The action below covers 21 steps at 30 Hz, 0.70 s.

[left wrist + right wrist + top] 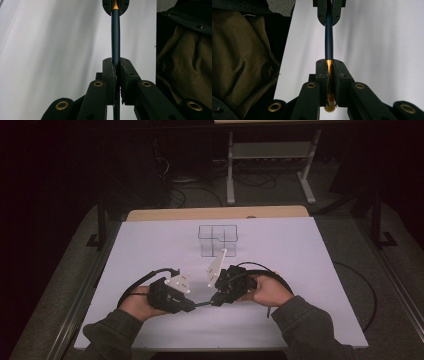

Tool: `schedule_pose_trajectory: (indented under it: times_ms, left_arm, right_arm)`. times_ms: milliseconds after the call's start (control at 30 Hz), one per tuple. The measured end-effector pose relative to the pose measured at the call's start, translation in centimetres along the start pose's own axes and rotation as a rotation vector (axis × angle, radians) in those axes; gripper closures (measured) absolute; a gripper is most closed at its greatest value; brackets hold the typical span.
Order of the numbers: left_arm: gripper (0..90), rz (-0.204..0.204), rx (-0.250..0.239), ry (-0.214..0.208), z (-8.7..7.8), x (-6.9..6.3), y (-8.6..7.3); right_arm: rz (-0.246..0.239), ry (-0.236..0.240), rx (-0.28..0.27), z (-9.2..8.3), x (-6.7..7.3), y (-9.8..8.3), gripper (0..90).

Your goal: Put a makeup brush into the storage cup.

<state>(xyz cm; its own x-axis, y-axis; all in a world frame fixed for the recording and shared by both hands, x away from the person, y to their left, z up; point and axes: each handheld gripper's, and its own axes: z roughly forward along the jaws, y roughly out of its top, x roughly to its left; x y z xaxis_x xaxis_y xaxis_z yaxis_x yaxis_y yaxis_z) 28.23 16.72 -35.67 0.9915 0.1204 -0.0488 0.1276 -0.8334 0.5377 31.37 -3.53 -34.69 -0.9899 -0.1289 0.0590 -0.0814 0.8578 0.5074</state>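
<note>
Clear plastic organiser (218, 240): a compartmented box is seen on the white table (300, 270), well beyond the pen, with bare surface between.
Pen (115, 37): a slim dark blue barrel with a gold end, held level just above the table, near the person's edge.
Left gripper (116, 68): clenched on the blue barrel.
Right gripper (329, 70): clenched on the gold end.
Sleeve (239, 55): olive fabric is seen beside the pen.

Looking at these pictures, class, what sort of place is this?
Probably a lab or recording workspace: a white table in a dark room, cables on the floor, and a person holding a dark blue pen between two handheld tongs.
</note>
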Motion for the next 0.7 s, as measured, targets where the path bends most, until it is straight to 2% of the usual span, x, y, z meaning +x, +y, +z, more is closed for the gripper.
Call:
schedule_pose_trajectory:
  times_ms: [133,167,233,400,567,700]
  left_arm:
    - [84.0,0.003,-0.018,0.005,0.1,0.0,-0.3]
    - [84.0,-0.008,-0.035,0.001,0.1,-0.1,-0.5]
    - [84.0,-0.005,-0.04,-0.001,0.1,-0.1,-0.6]
    - [84.1,-0.01,-0.063,0.002,0.0,-0.2,-1.0]
    - [84.2,-0.016,-0.082,0.007,-0.1,-0.1,-1.4]
    - [84.2,-0.022,-0.097,0.003,-0.1,-0.1,-1.5]
  right_arm:
    - [0.004,-0.007,-0.007,0.0,0.0,-0.1,82.0]
    - [0.006,-0.007,-0.015,0.0,0.0,-0.2,80.1]
    - [0.026,-0.018,-0.038,0.0,0.0,-0.4,69.8]
    - [0.049,-0.016,-0.076,0.1,0.0,-1.1,64.1]
    - [0.056,-0.014,-0.133,-0.2,-0.1,-1.6,65.9]
    - [0.07,-0.007,-0.153,-0.7,-0.2,-1.8,72.4]
